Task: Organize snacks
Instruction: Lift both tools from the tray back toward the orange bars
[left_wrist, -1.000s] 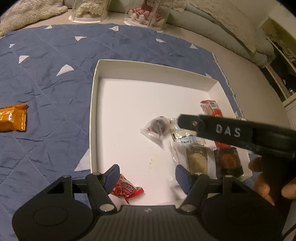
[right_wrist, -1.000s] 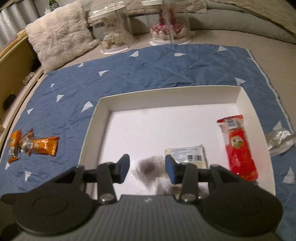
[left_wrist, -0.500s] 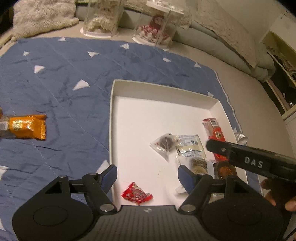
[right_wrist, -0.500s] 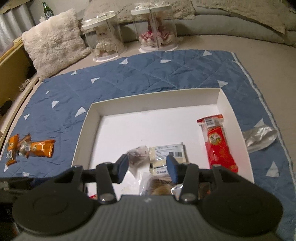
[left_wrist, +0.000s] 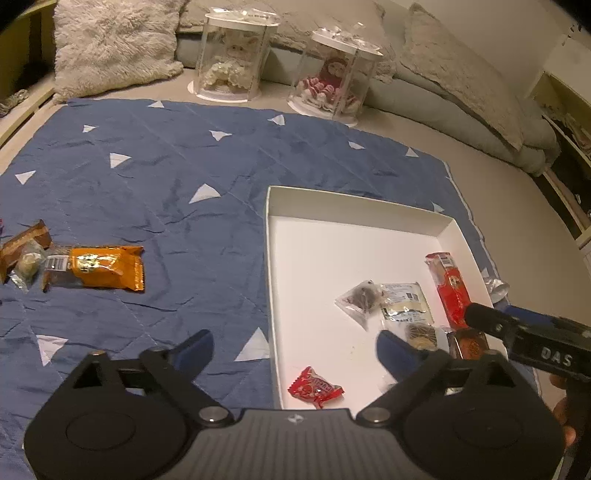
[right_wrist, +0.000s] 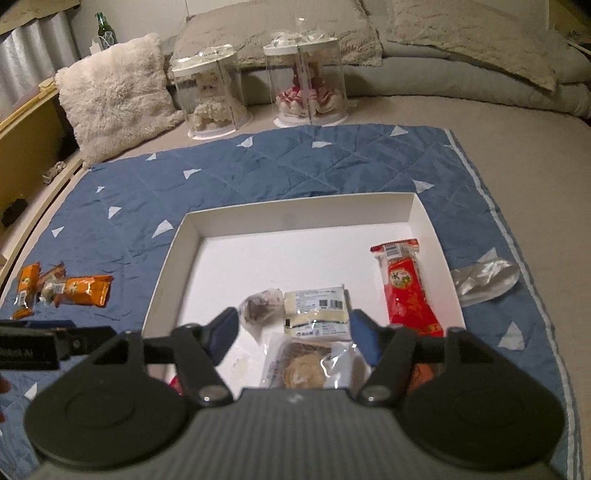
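Snacks are partly gathered, I'd say. From the left wrist, the left gripper (left_wrist: 293, 349) hangs empty, jaws opening wide, over the near corner of the white cardboard box (left_wrist: 268, 266); a crinkly red candy wrapper (left_wrist: 315, 387) lies inside, and a glossy orange packet (left_wrist: 105, 266) waits on the quilted blue mat (left_wrist: 184, 177), likely next. From the right wrist, the right gripper (right_wrist: 293, 334) is also opening, holding nothing, above a clear-wrapped pastry (right_wrist: 308, 369).

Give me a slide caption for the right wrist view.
Right gripper, jaws opening and empty, above a white box of snacks on a blue quilt.
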